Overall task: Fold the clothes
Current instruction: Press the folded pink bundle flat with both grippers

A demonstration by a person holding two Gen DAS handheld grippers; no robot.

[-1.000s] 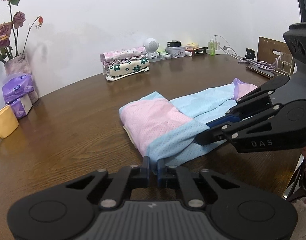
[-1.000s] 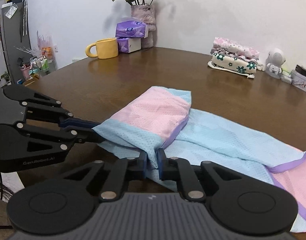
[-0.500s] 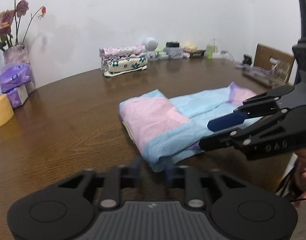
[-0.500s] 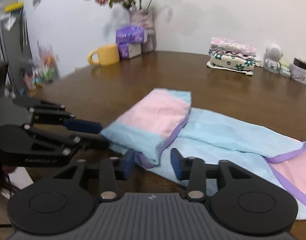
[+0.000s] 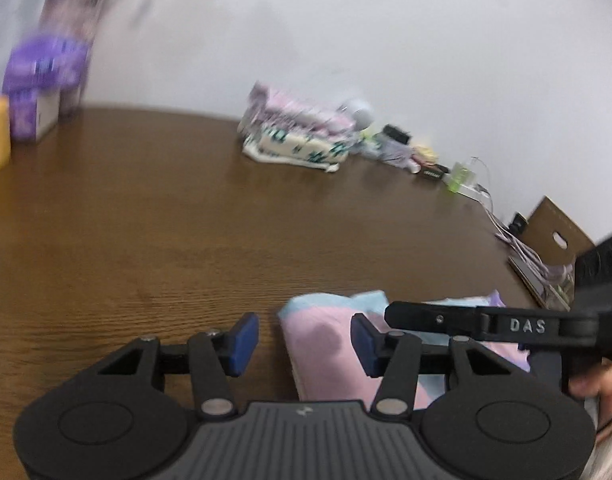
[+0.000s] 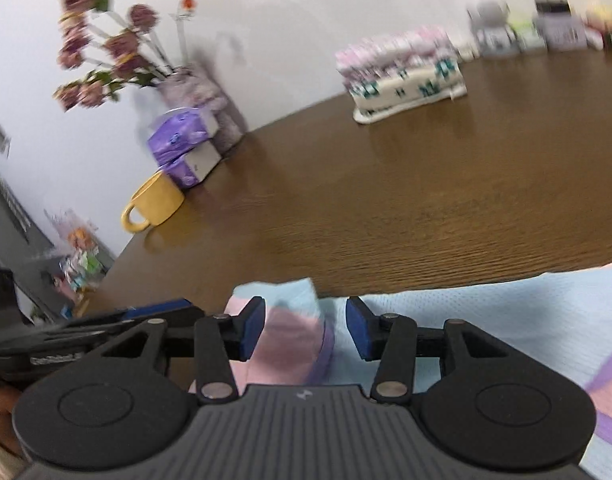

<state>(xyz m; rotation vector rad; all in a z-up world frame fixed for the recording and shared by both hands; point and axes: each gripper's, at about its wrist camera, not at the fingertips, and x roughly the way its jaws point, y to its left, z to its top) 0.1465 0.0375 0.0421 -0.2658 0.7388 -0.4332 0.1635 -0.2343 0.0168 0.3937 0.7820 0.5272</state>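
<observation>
A pink and light-blue mesh garment (image 5: pixel 321 344) lies partly folded on the brown wooden table (image 5: pixel 186 220). My left gripper (image 5: pixel 304 340) is open above its folded pink end, nothing between the blue pads. My right gripper (image 6: pixel 302 330) is open too, over the same fold (image 6: pixel 294 332), with the unfolded blue part (image 6: pixel 485 312) stretching right. The right gripper's finger (image 5: pixel 485 322) crosses the left wrist view at the right. The left gripper (image 6: pixel 106 324) shows at the left edge of the right wrist view. Both views are blurred.
A stack of folded floral clothes (image 5: pixel 298 136) sits at the far side, with small items and cables (image 5: pixel 445 168) beside it. A yellow mug (image 6: pixel 158 206), purple tissue packs (image 6: pixel 184 144) and a flower vase (image 6: pixel 198 92) stand at the left. A cardboard piece (image 5: pixel 557 236) is at right.
Both grippers let go of the garment's edge and opened. They rose and tilted forward, so the garment now sits low in both views.
</observation>
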